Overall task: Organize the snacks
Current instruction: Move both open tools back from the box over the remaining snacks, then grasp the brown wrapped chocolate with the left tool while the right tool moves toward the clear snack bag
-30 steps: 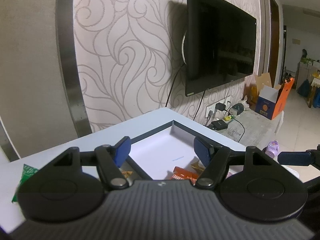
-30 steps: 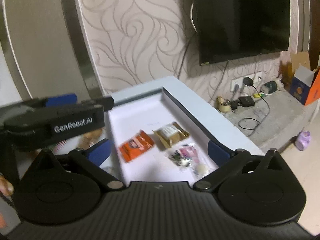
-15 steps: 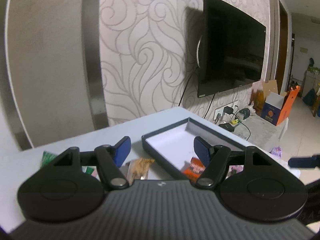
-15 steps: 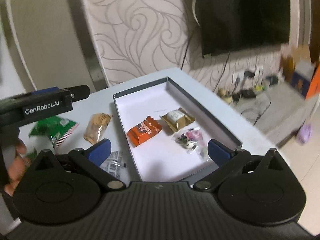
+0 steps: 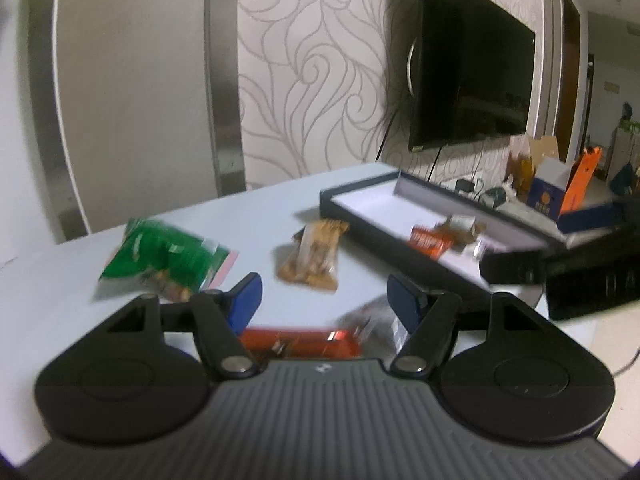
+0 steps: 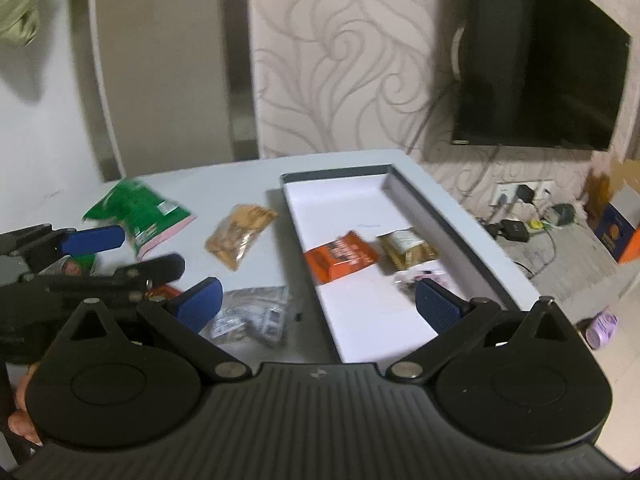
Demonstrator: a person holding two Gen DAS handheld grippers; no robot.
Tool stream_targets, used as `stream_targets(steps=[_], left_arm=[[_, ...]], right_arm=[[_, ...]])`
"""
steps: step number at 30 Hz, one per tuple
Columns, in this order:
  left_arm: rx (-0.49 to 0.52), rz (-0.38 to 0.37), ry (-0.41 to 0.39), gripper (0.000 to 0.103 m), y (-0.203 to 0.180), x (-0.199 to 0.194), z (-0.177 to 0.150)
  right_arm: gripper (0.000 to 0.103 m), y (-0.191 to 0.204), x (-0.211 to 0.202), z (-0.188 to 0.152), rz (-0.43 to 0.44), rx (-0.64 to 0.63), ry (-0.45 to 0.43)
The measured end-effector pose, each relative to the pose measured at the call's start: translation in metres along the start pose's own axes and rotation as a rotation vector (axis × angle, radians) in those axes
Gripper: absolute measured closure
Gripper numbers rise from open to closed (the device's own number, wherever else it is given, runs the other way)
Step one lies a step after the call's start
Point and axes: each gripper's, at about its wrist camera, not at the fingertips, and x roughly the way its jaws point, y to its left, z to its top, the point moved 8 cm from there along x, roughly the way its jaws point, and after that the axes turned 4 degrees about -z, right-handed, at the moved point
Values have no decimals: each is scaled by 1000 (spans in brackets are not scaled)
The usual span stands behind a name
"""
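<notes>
A shallow dark box (image 6: 460, 220) with a white floor holds an orange packet (image 6: 340, 258), a gold packet (image 6: 406, 248) and a small sweet (image 6: 420, 278). Left of it on the pale table lie a brown snack packet (image 6: 240, 236), a green bag (image 6: 136, 208), a clear grey packet (image 6: 252, 312) and a red packet (image 6: 164, 292). My left gripper (image 5: 326, 304) hangs open above the red packet (image 5: 296, 344), with nothing between its fingers. My right gripper (image 6: 318, 302) stands open over the box's near left edge, empty. The box (image 5: 400, 216) is at the right in the left wrist view.
A patterned wall and a wall-mounted television (image 6: 540, 80) stand behind the table. The table's right edge (image 6: 520, 276) drops to a floor with cables, plugs and a cardboard box (image 5: 560, 192). A person's fingers (image 6: 24, 420) hold the left gripper's handle.
My left gripper has moved left and down, away from the box toward the loose snacks. The right gripper has pulled back, so the whole box and the loose packets have come into its view.
</notes>
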Motion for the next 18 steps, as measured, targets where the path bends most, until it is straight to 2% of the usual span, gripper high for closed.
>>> stream_targets(steps=[3,8,18], left_arm=[[-6,-5,29,33,8,-1,-17],[40,-2,65,34,14,4,-38],[8,28,126,40,41,34,-50]], right_arm=[[0,12,4,-3,21,-18,16],[0,22,8,-7,51,-19,35],[0,37,12,-16,142,-29,75]])
